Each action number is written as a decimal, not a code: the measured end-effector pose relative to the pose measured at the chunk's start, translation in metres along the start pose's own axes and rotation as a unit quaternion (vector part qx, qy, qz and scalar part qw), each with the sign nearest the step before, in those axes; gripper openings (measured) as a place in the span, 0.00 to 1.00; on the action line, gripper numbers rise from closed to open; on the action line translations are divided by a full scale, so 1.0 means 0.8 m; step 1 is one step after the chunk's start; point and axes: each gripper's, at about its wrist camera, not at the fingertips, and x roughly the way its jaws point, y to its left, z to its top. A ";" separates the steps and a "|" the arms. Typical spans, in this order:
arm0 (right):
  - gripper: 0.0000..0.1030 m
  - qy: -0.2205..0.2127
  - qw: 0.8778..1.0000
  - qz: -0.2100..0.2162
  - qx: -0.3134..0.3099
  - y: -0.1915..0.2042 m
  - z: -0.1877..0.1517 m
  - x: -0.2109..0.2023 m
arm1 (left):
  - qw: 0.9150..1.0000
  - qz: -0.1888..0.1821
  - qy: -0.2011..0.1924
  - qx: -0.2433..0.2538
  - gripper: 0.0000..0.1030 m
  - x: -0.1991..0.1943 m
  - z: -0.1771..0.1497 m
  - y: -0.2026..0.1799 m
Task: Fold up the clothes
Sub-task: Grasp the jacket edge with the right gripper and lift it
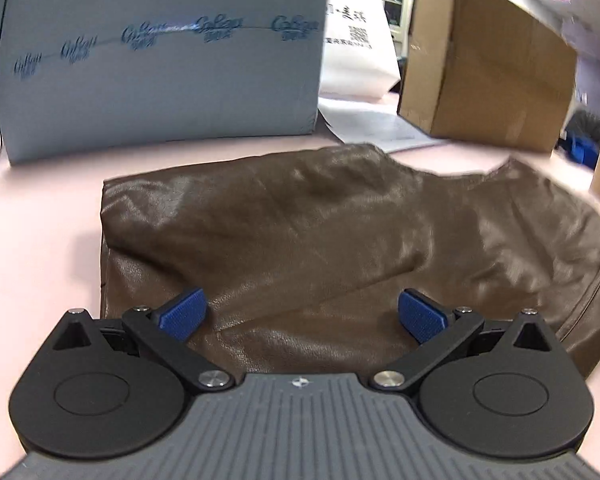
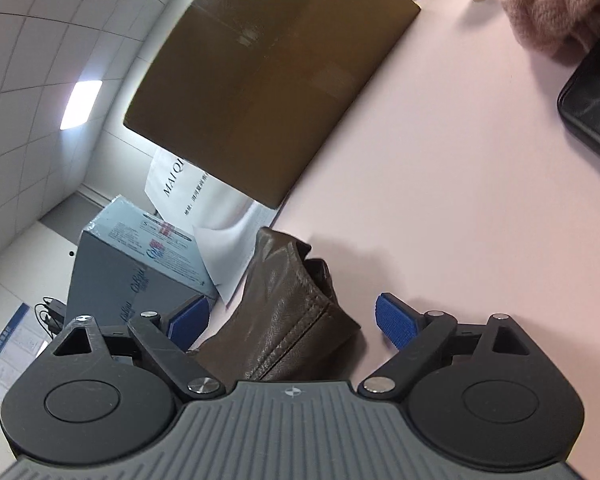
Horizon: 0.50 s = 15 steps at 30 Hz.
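A brown leather garment (image 1: 340,232) lies folded in a wide bundle on the pink table (image 1: 40,240). My left gripper (image 1: 302,314) hovers over its near edge with both blue pads spread wide apart, open, nothing between them. In the right wrist view the view is tilted; one end of the same brown garment (image 2: 288,304), with a stitched hem, lies between the spread fingers of my right gripper (image 2: 294,320), which is open and not clamped on it.
A grey-blue printed box (image 1: 160,60) stands behind the garment on the left, a brown cardboard box (image 1: 488,64) on the right, a white bag (image 1: 356,40) and paper between them. A black item (image 2: 596,100) and a pink knit piece (image 2: 556,4) lie at the table's far side.
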 end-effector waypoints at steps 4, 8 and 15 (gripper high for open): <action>0.88 0.049 0.998 -0.023 0.018 0.021 -0.021 0.005 | 1.000 -0.013 -0.005 -0.019 1.00 -0.004 -0.002 0.008; 0.90 0.028 0.998 -0.050 0.014 0.046 -0.053 0.014 | 0.999 -0.022 -0.011 -0.035 1.00 -0.006 -0.004 0.016; 0.66 -0.076 0.992 -0.105 0.001 0.061 -0.070 0.030 | 0.995 -0.034 -0.025 -0.088 1.00 -0.016 -0.010 0.038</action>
